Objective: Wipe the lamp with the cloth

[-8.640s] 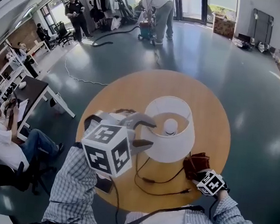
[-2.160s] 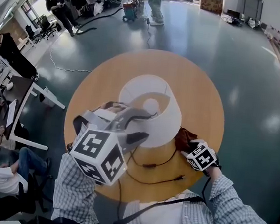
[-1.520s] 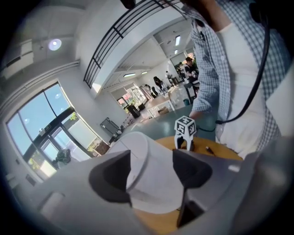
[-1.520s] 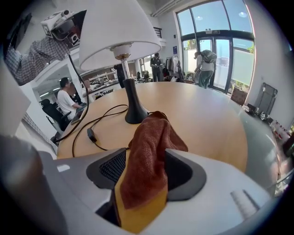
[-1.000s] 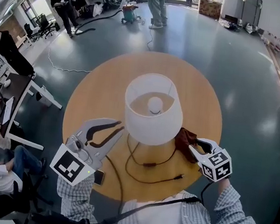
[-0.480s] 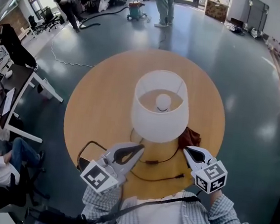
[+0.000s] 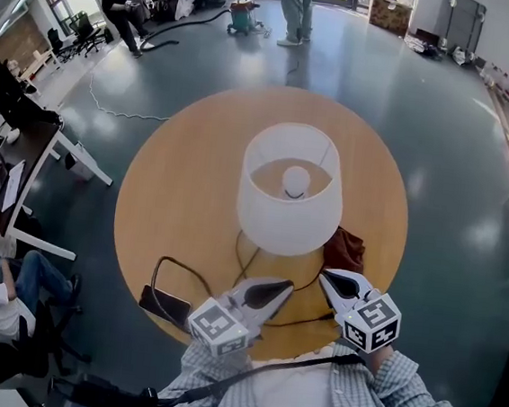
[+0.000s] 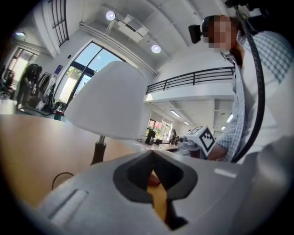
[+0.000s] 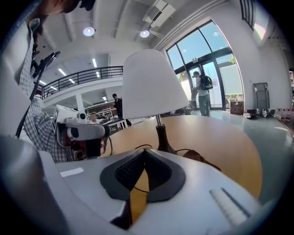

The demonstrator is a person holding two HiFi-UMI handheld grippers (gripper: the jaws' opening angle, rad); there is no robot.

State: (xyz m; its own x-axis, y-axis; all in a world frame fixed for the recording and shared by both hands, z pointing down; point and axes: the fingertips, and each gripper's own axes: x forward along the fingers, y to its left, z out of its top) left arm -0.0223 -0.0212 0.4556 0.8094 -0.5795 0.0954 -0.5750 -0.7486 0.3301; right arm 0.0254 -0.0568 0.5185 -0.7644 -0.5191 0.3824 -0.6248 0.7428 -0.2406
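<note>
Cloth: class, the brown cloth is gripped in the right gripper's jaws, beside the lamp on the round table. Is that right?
No. The cloth is not gripped: the right gripper is shut on nothing. The cloth lies loose beside the lamp on the round table, as the right gripper view and head view show.

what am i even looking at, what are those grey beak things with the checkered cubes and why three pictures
No robot here: a person holds a tool in each hand, each with two-jaw tongs and a marker cube. The top-down picture comes from a camera on the person's head; the other two from cameras riding on each tool, looking along its jaws. The left tongs and right tongs are both shut and empty. On the round wooden table stands a lamp with a white shade, a black cord looping across the top. A brown cloth lies beside the lamp's base, near the right tongs, not held.
</note>
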